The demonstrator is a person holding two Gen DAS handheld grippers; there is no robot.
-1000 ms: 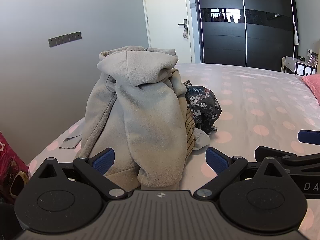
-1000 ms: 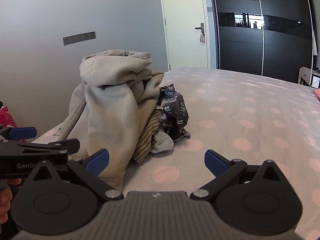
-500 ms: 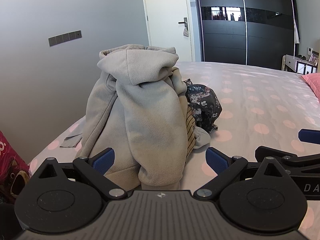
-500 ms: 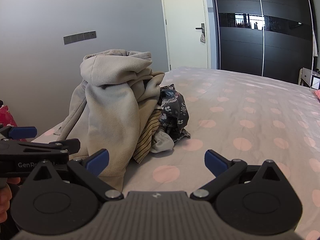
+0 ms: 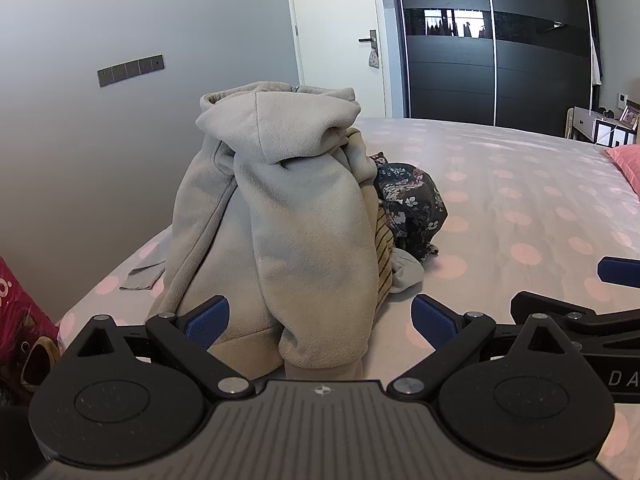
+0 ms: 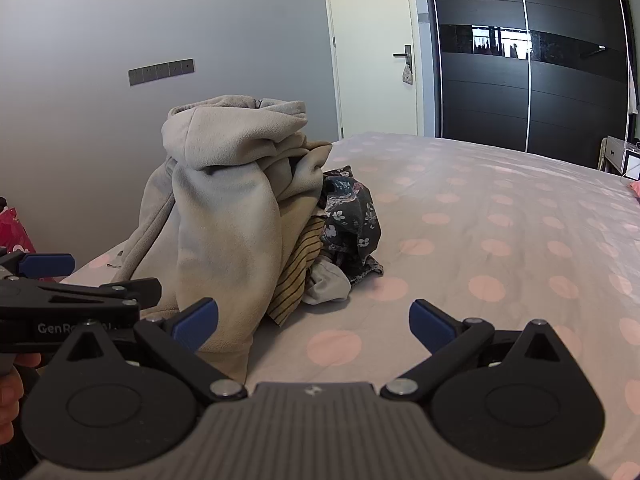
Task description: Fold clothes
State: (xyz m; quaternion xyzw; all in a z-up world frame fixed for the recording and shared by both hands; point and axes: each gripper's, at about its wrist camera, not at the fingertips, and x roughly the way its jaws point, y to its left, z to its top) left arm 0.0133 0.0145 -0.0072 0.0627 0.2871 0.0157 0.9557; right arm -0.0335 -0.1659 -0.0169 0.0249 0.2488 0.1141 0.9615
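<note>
A heap of clothes stands on the bed: a grey fleece hoodie on top, a striped garment and a dark floral garment beside it. The heap also shows in the right wrist view, with the hoodie, the striped garment and the floral garment. My left gripper is open and empty, just in front of the hoodie's hem. My right gripper is open and empty, to the right of the heap over the sheet.
The bed has a pale sheet with pink dots. A grey wall lies behind the heap, a white door and dark wardrobe beyond. A pink pillow lies far right. A red bag sits at the left.
</note>
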